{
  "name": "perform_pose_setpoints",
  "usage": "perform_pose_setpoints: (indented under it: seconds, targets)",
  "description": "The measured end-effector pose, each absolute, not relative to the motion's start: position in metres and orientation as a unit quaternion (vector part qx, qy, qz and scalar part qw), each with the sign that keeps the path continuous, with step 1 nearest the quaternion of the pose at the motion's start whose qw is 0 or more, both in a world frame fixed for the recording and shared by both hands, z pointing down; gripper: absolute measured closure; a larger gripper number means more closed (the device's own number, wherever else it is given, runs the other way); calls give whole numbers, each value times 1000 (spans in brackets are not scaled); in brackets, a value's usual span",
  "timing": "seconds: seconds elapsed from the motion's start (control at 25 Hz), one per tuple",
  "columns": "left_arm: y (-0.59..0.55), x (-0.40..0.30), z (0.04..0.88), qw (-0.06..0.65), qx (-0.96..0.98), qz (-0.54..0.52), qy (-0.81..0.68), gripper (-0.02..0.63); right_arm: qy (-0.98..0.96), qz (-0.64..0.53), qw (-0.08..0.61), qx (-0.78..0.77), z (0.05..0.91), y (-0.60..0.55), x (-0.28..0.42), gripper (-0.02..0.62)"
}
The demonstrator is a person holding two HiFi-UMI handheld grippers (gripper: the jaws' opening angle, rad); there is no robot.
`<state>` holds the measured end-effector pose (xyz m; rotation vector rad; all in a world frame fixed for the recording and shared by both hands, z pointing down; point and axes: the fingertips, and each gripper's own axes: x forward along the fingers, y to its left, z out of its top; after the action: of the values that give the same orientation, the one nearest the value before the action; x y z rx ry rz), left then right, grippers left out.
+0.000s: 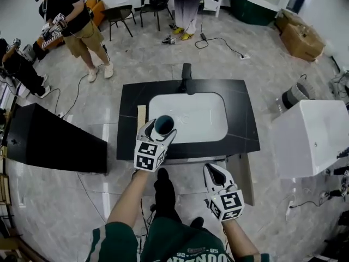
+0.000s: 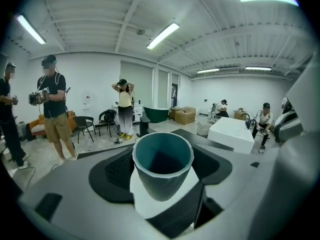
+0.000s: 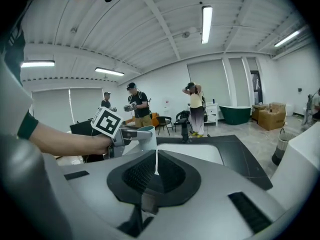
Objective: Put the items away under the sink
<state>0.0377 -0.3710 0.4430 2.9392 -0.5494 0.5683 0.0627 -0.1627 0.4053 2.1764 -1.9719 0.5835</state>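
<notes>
Nearest, at the bottom of the head view, is the person's green shirt [image 1: 163, 247]. It has white letters on it, but they are cut off and I cannot read them.

There are two claws, and each has one cube with black and white square marks and no words. The right claw [image 1: 216, 172] is at 5 o'clock from the sink. Its jaws are pressed together with nothing between them. The left claw [image 1: 158, 134] is at 7 o'clock from the sink. Its jaws stand wide and pinch one teal cup [image 1: 164, 124]. The cup's open mouth faces away from the person. The cup is up in the air over the sink's near left edge.

Next comes one black bench [image 1: 243, 119] with one white sink [image 1: 202, 119] set in it. One pale strip [image 1: 141, 116] lies on the bench at 9 o'clock from the sink. One black tap [image 1: 187, 78] stands at 12 o'clock.

Far off, three other people stand on the floor, near two black chairs [image 1: 119, 14]. One green bathtub [image 1: 252, 5] is at 1 o'clock.
</notes>
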Motion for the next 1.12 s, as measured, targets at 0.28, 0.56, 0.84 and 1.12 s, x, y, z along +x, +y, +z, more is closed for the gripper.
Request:
perform_pose_setpoints:
  seconds: [0.28,0.56,0.84,1.12]
  targets:
    - [-216,34,449,44,967,198,-151,241,-656,191,60,728,403,-38,57,552]
    - [-89,45,464,34,972,214,-94,239,-647,202,56,733,409,51,57,552]
    - [-49,88,536,16,976,217,-34,239,-640,207,55,738,477,52,79,552]
    - [-48,137,664,8,975,221,6,239,-626,198,76,750,593,39,126,552]
